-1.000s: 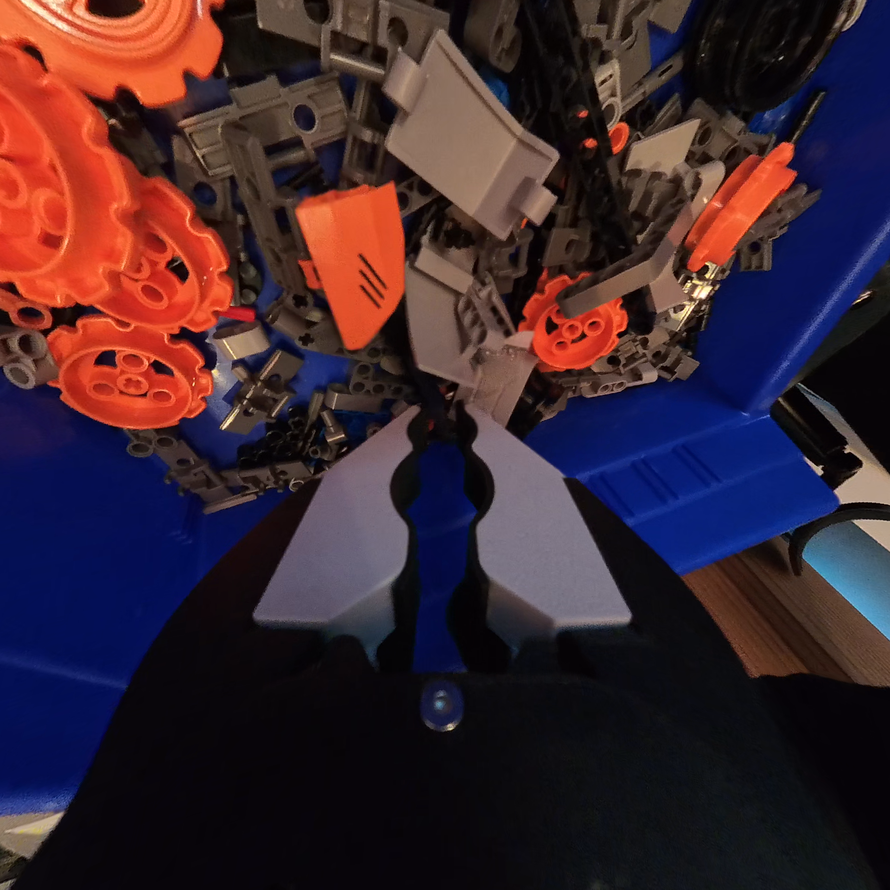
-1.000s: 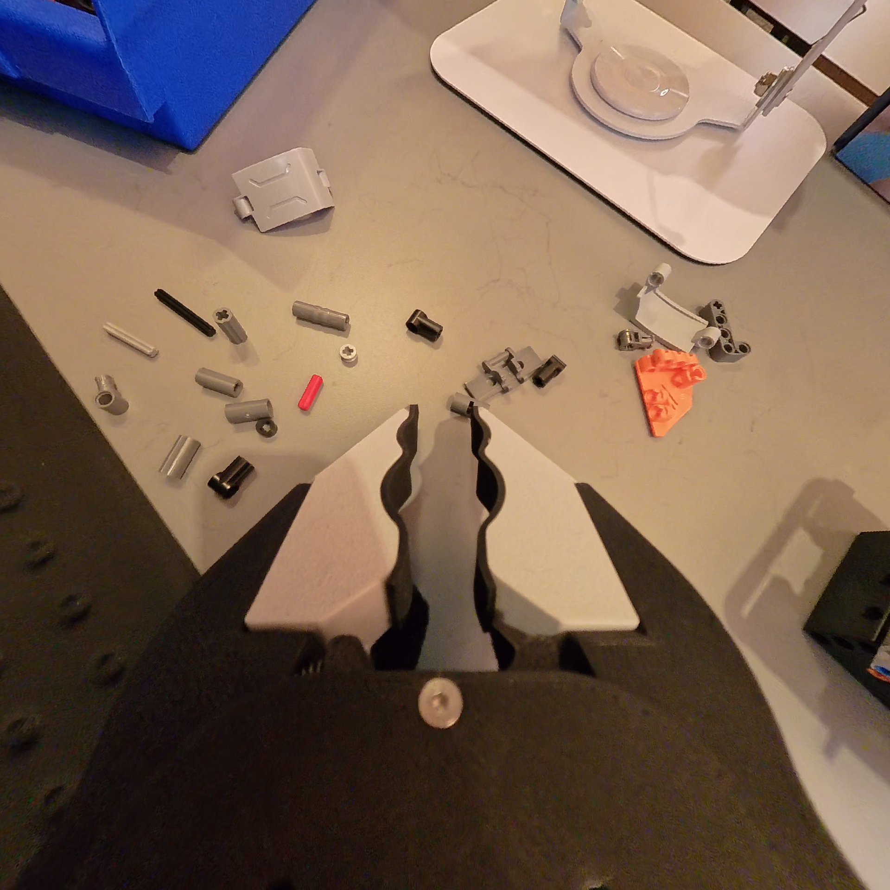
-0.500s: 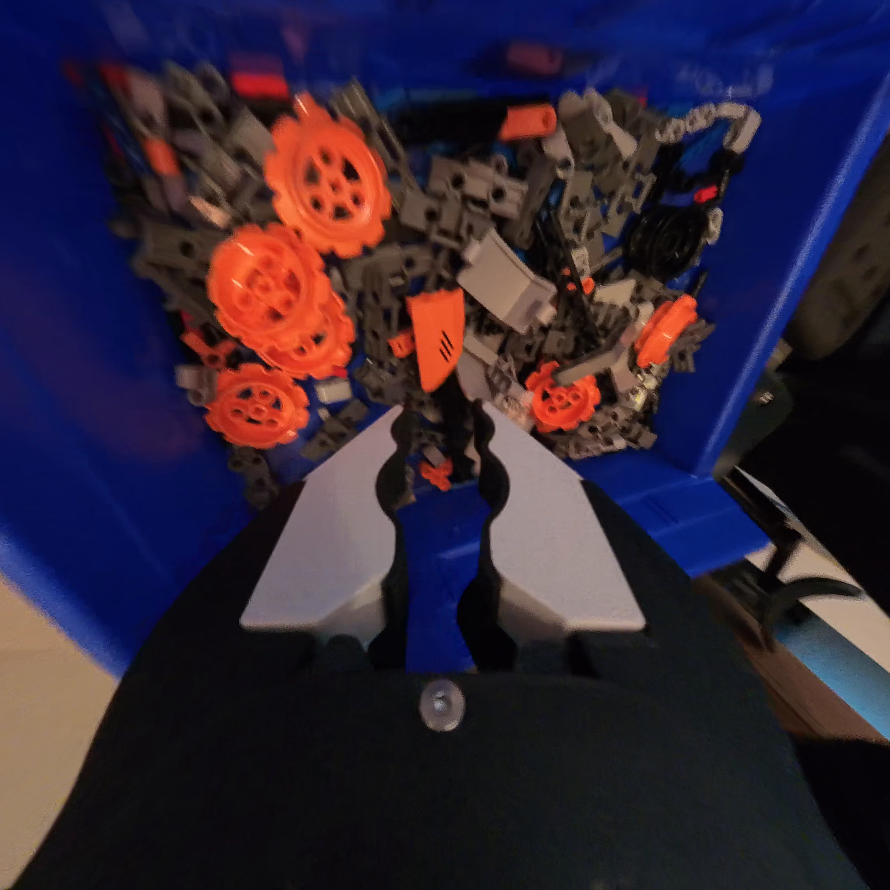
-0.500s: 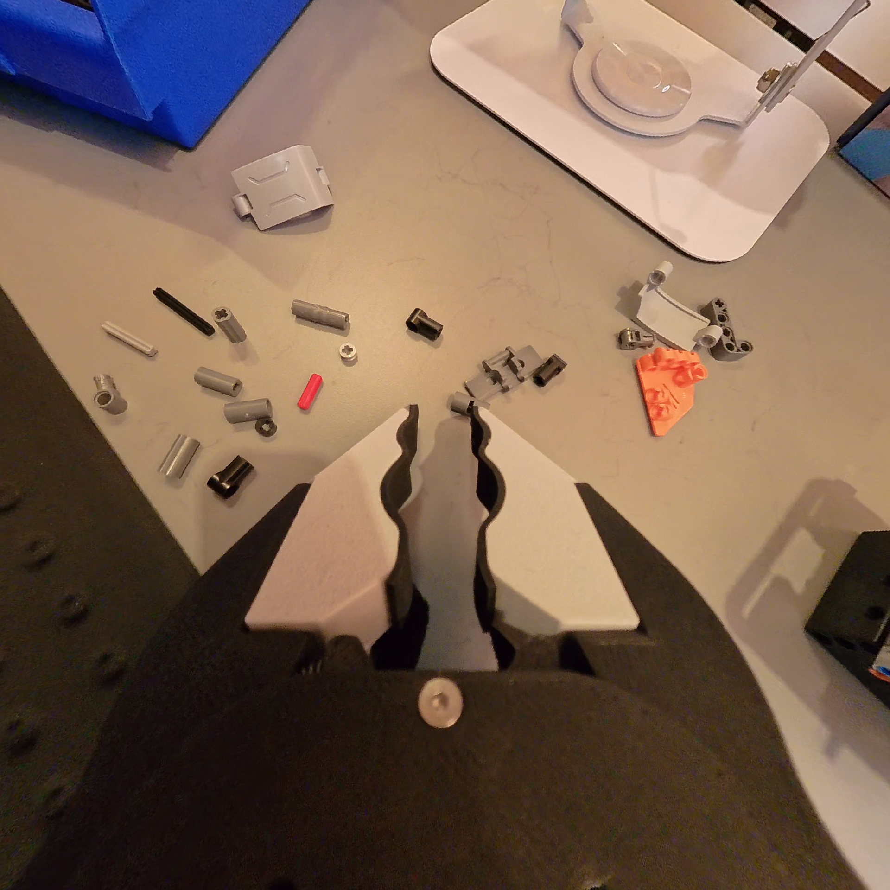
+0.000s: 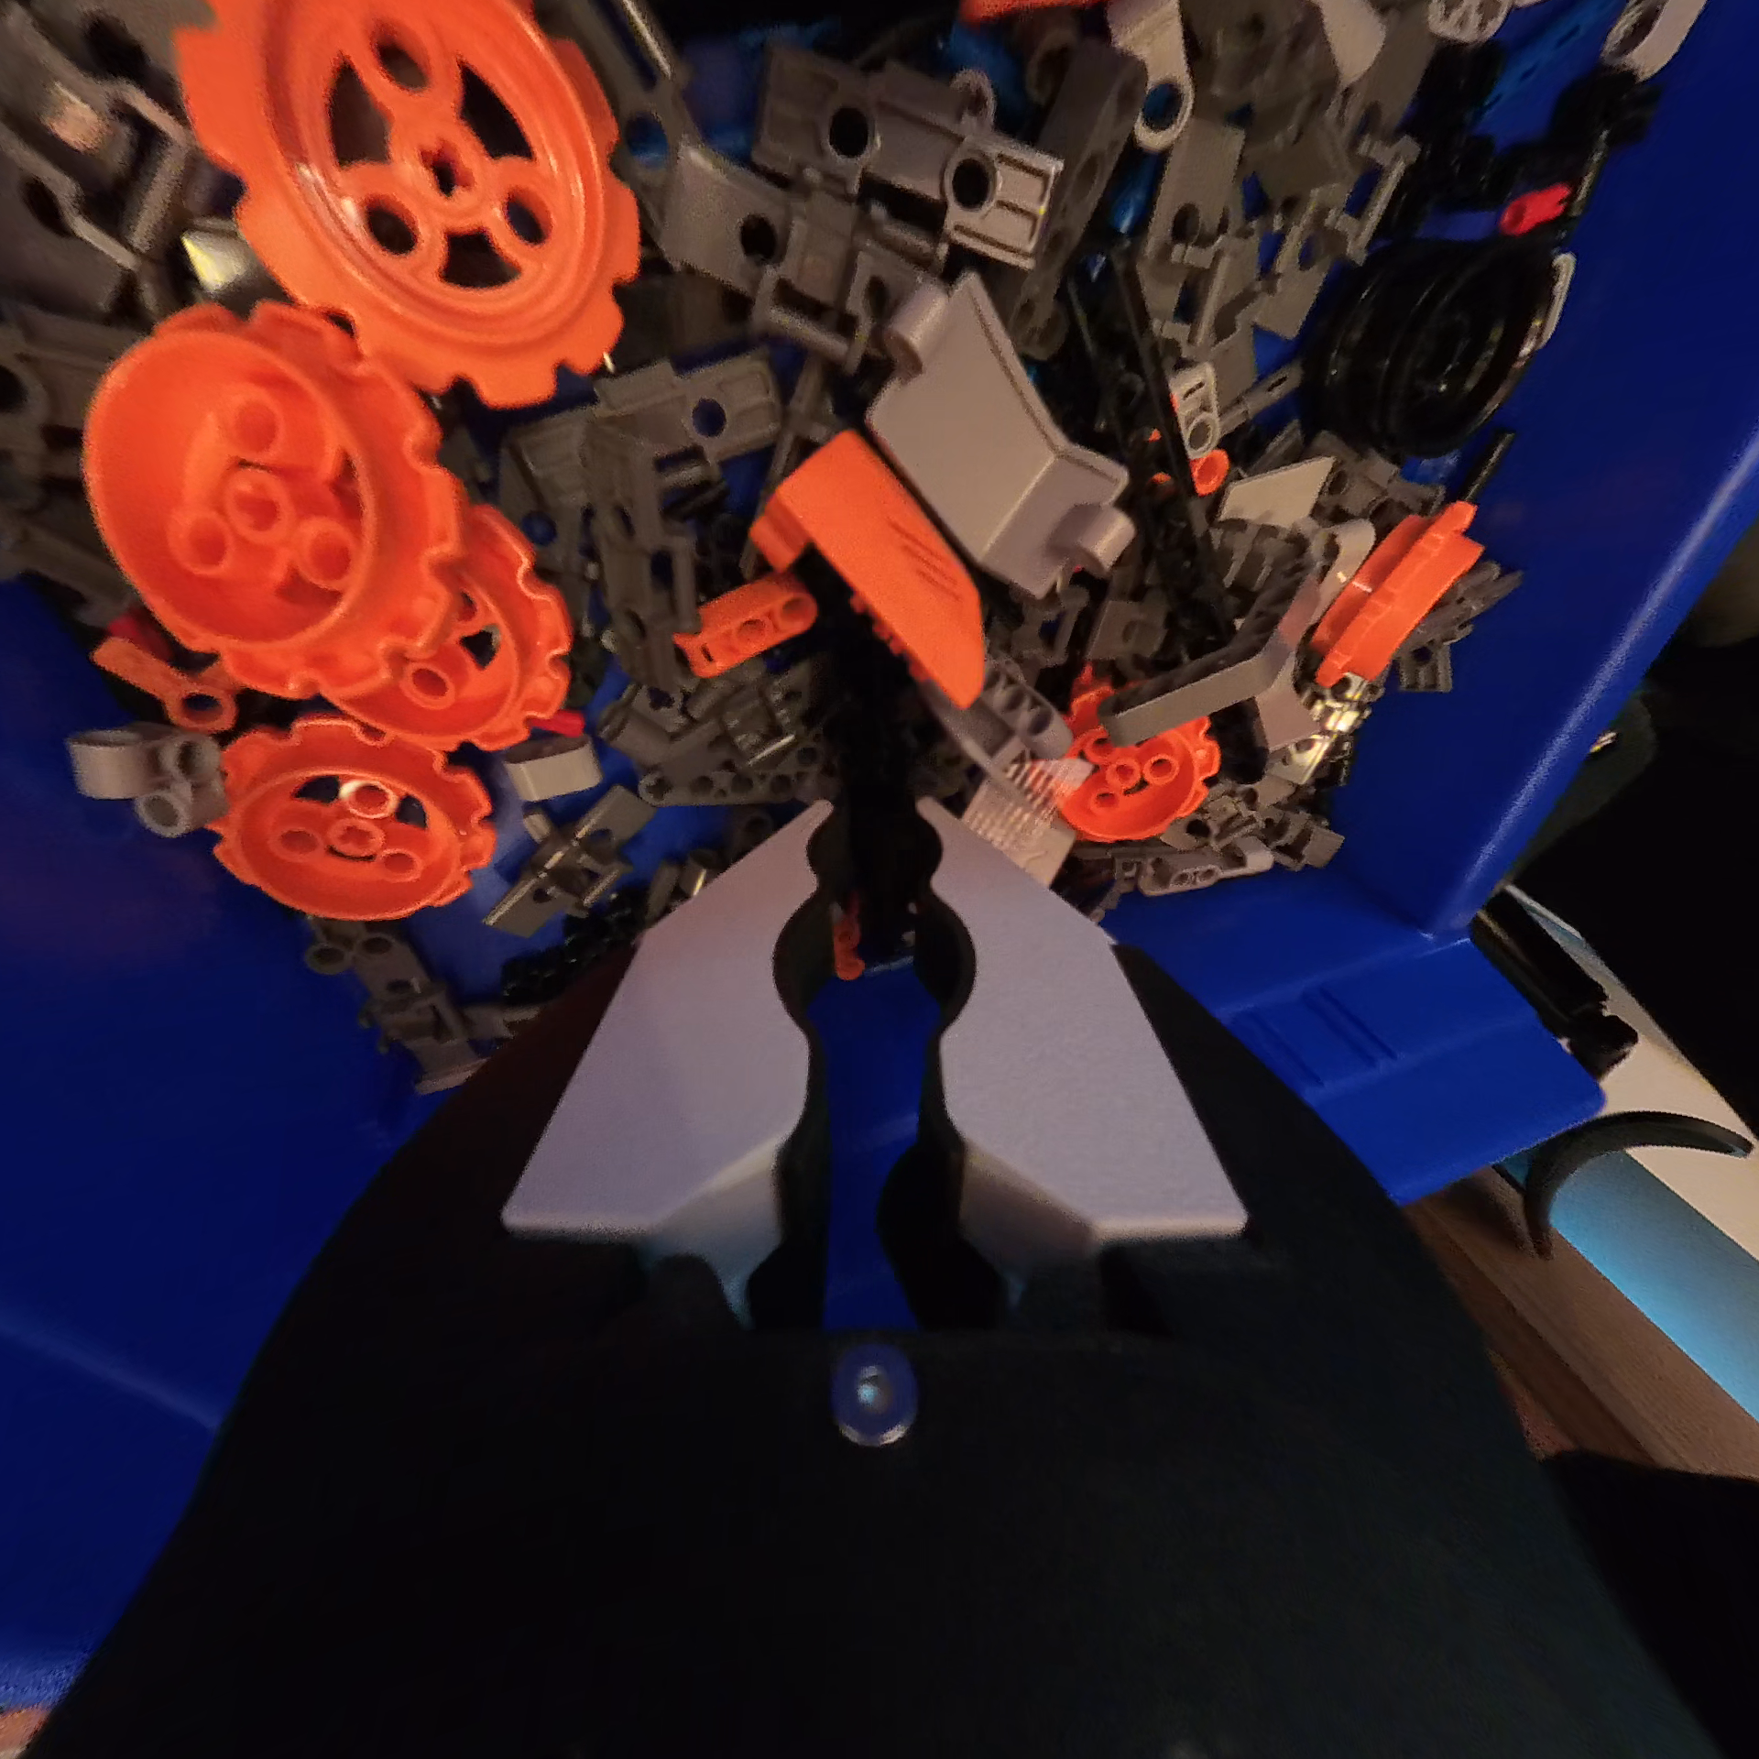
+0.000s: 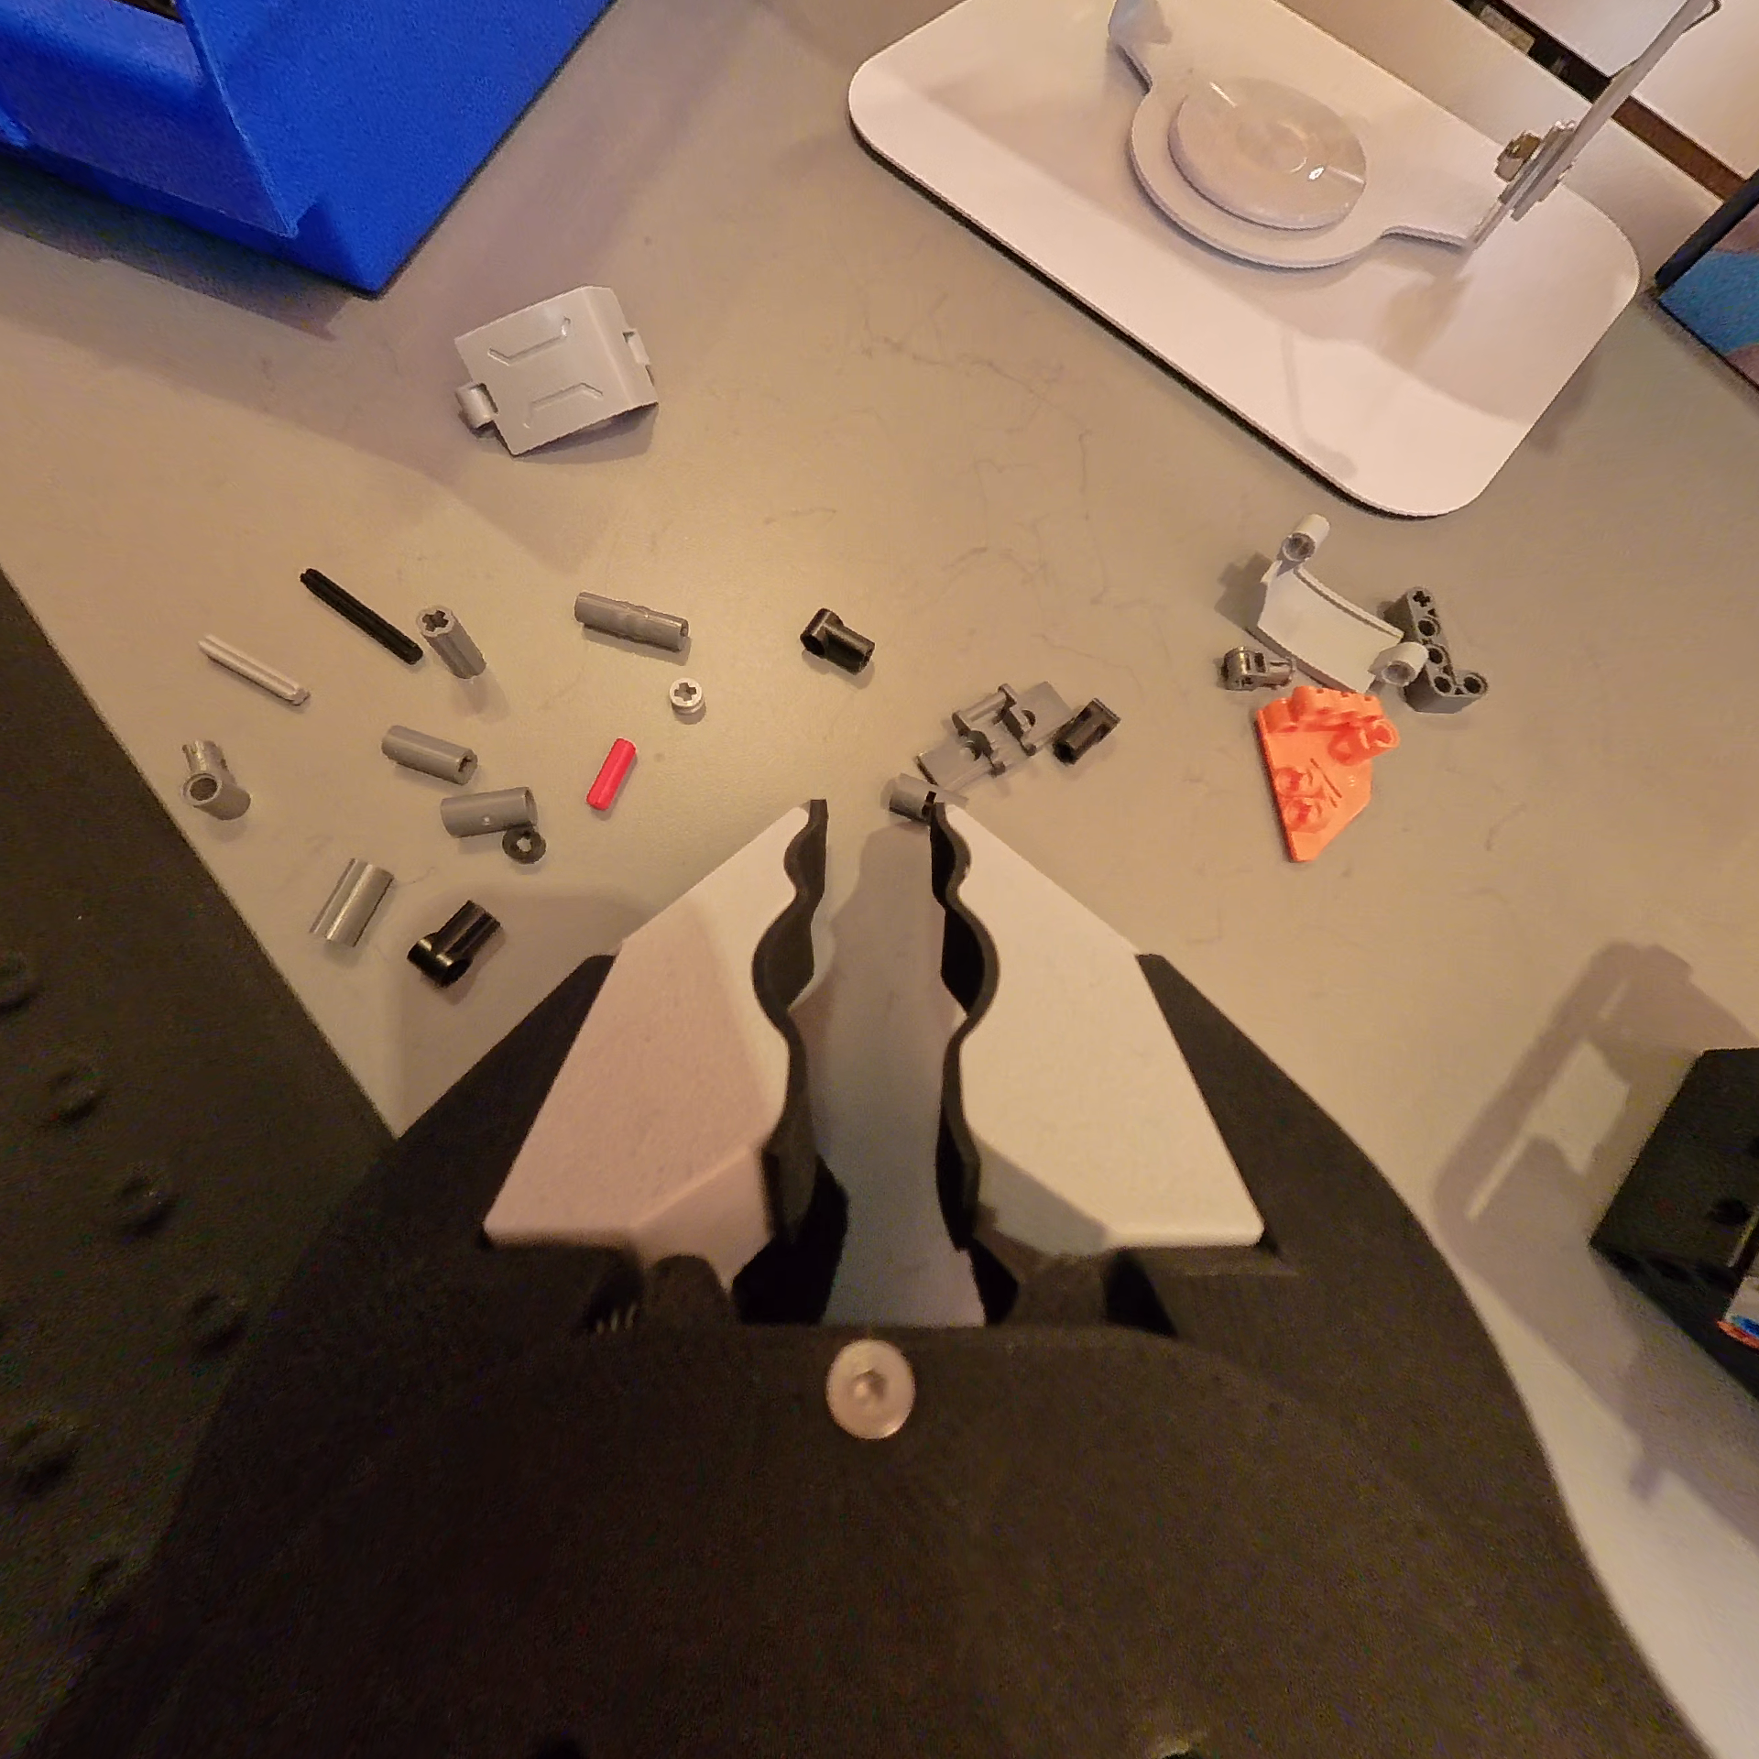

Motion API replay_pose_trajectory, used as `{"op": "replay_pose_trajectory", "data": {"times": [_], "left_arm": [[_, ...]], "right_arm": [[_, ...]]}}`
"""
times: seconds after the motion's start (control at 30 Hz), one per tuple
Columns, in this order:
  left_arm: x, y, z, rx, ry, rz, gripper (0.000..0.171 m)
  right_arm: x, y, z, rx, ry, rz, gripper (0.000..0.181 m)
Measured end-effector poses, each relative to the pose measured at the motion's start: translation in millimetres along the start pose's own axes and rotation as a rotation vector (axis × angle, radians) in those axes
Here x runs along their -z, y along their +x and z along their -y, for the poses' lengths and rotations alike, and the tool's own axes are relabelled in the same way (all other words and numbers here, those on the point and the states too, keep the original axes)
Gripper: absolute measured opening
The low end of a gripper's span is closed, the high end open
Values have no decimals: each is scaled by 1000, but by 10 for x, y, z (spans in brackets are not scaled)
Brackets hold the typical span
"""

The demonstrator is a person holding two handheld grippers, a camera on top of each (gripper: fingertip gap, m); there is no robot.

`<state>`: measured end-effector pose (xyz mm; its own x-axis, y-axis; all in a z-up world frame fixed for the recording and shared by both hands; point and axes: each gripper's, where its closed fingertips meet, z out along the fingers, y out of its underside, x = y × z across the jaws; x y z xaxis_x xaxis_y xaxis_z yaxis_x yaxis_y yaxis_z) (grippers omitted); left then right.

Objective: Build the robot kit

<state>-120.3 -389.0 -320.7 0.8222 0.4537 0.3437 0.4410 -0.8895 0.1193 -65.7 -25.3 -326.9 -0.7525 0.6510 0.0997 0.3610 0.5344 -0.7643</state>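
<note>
1. The left gripper, jaws narrowly apart, pinches a black strand over the blue bin; tangled parts could drag out.
2. The right gripper hangs spread, empty, above the table; its tip could nudge the grey pin.

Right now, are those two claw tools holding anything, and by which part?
The right gripper is open and empty above the table. The left gripper reaches into the blue bin; a black strip sits between its tips, but a grip cannot be told.

Bare worktop lies open at 12 o'clock; loose small parts crowd 10 o'clock, white base plate blocks 1 o'clock.
</note>
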Motion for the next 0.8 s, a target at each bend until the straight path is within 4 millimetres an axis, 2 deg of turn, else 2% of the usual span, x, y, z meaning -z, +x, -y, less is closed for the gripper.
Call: {"op": "replay_pose_trajectory", "data": {"times": [0.17,0.37,0.43,0.53,0.57,0.7,0.8], "left_arm": [[149,-96,91,4,52,39,8],[337,-341,272,37,150,123,6],[394,-430,302,33,171,175,16],[442,-385,251,40,171,154,25],[434,-315,209,42,157,117,26],[317,-10,127,19,111,4,23],[183,54,139,44,90,-24,29]], "right_arm": [[0,-2,0,1,0,1,19],[0,-3,0,1,0,1,19],[1,-2,1,1,0,1,19],[1,1,1,-1,1,1,19],[1,1,2,-2,2,1,19],[0,2,2,-4,1,2,19],[-1,2,2,-4,1,2,19]]}}
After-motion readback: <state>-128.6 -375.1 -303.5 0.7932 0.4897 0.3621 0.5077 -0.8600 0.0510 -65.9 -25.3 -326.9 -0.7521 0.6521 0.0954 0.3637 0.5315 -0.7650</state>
